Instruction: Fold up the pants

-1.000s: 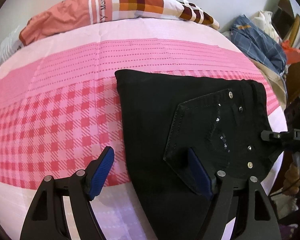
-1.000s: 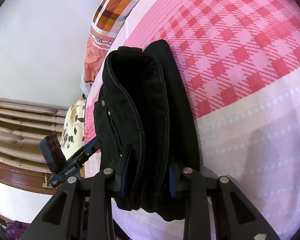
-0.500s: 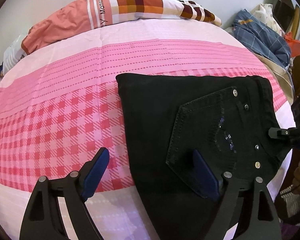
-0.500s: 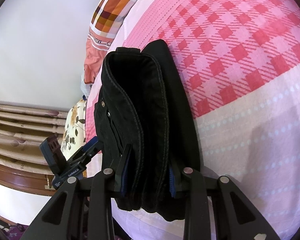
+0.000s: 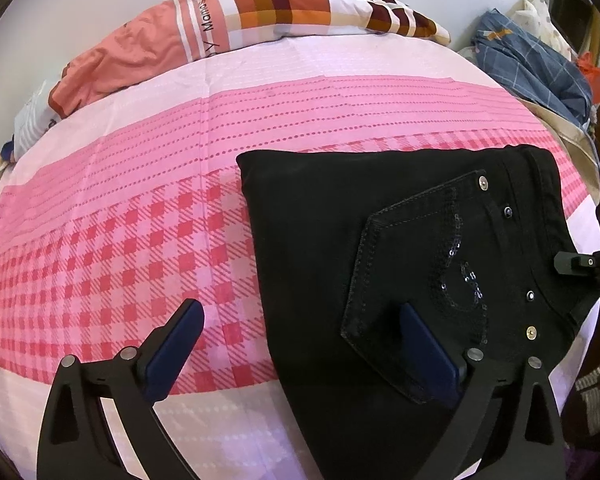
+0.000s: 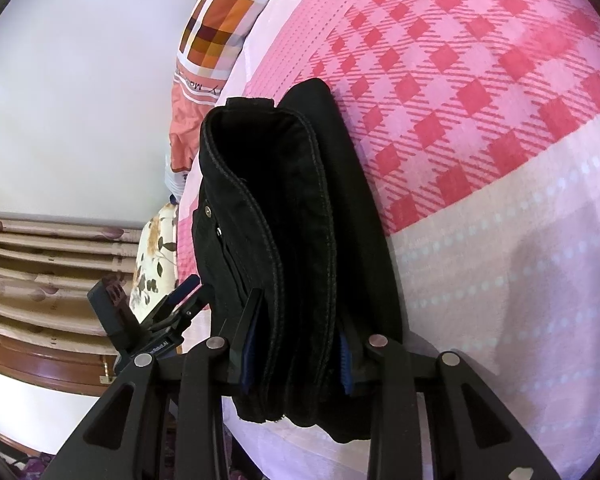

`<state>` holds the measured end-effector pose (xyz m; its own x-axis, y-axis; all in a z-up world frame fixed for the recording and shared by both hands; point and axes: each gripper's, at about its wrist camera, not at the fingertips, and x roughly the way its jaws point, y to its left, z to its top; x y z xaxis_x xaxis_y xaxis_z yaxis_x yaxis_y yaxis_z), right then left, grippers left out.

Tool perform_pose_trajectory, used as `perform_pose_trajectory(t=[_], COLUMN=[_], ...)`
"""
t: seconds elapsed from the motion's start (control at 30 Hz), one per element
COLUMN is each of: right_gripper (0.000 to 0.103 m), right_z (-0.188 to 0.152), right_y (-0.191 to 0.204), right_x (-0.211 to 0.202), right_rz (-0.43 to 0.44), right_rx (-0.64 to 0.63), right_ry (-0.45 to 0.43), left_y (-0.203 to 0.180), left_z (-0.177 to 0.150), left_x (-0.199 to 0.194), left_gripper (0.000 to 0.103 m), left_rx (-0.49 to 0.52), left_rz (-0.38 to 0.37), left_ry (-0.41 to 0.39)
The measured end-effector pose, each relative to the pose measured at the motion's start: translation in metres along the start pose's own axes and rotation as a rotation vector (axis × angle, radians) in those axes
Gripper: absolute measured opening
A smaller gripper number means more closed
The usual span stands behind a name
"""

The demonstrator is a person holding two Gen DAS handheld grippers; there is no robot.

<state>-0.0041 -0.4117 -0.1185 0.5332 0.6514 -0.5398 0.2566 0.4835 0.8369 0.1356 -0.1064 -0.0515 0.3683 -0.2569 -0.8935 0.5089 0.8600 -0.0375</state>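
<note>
Black pants (image 5: pixel 340 240), folded into a stack with a sequined back pocket on top, lie on the pink checked bedsheet (image 5: pixel 119 240). My left gripper (image 5: pixel 300 340) is open and holds nothing; its right finger hovers over the pocket, its left finger over the sheet. My right gripper (image 6: pixel 295 360) is shut on the waistband end of the folded pants (image 6: pixel 291 240), pinching the stacked layers at the bed's edge. The right gripper's tip also shows in the left wrist view (image 5: pixel 580 262) at the pants' right edge.
A pillow with a checked and salmon cover (image 5: pixel 239 28) lies at the head of the bed. A pile of blue plaid clothes (image 5: pixel 540 68) sits at the far right. A wooden drawer unit (image 6: pixel 39 340) and floral cushion (image 6: pixel 155 256) stand beside the bed.
My left gripper has drawn back slightly, so the pants sit a little farther away. The right gripper keeps its hold on the waistband end.
</note>
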Motion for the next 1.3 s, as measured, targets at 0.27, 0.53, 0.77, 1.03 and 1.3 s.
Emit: perform_pose_trajectory(t=[0.27, 0.53, 0.77, 1.03, 1.3], right_gripper=[0.029, 0.045, 0.073, 0.074, 0.083], right_z=[0.000, -0.001, 0.002, 0.015, 0.020], right_y=[0.000, 0.016, 0.037, 0.036, 0.049], right_x=[-0.001, -0.003, -0.022, -0.003, 0.013], right_rz=[0.001, -0.050, -0.192, -0.236, -0.245], right_rx=[0.003, -0.070, -0.198, -0.236, -0.307], right_ry=[0.001, -0.010, -0.100, -0.061, -0.033], left_y=[0.006, -0.001, -0.002, 0.001, -0.004], left_z=[-0.002, -0.002, -0.001, 0.000, 0.004], left_x=[0.007, 0.012, 0.015, 0.022, 0.028], left_gripper=[0.100, 0.100, 0.101, 0.102, 0.103], left_rx=[-0.040, -0.017, -0.003, -0.016, -0.010], left_rz=[-0.047, -0.076, -0.090, -0.136, -0.152], left_ry=[0.030, 0.058, 0.065, 0.083, 0.083])
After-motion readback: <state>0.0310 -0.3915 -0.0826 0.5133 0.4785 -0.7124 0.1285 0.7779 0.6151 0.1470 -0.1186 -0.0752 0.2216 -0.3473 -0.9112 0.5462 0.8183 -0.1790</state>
